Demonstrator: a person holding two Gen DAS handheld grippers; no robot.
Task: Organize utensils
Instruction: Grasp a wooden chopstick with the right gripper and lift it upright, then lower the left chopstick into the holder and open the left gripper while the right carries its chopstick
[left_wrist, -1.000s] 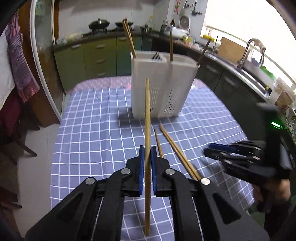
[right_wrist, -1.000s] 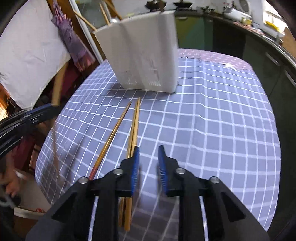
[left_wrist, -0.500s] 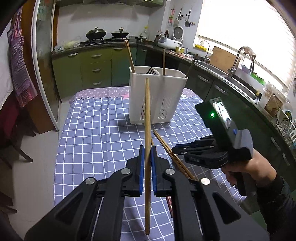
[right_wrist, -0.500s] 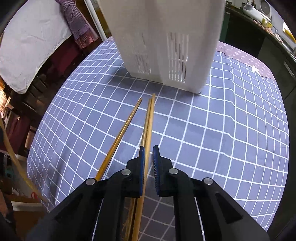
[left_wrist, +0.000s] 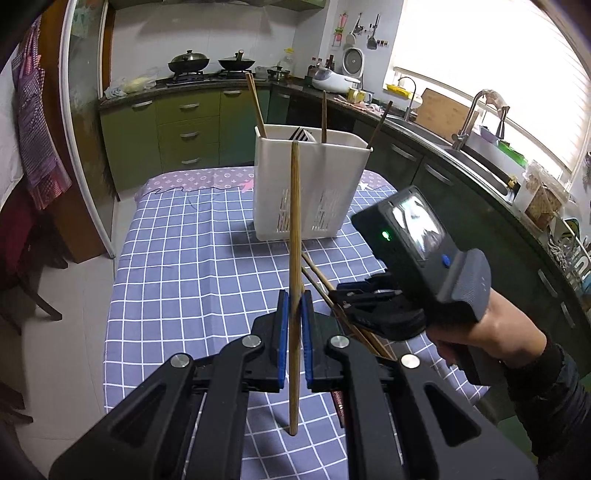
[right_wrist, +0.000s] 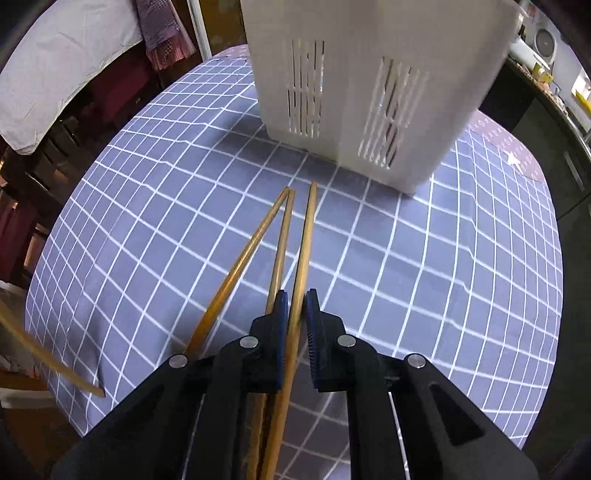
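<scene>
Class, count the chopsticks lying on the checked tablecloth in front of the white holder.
3: two meeting at their far tips, one between the right hand-held gripper pads. Their near ends are hidden.

Daylight from the window at upper right overexposes that corner of the left wrist view. The right wrist view is dimmer, with soft shadows on the checked cloth. Both show strong fisheye curvature and dark vignetted corners; focus is sharp.

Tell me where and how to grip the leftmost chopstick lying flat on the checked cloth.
Grip the leftmost chopstick mid-shaft, coming straight down from above with the tongs across its length. It lies flat, and splays away from its neighbour there, so probably only that stretch leaves room for a pad on each side.
</scene>
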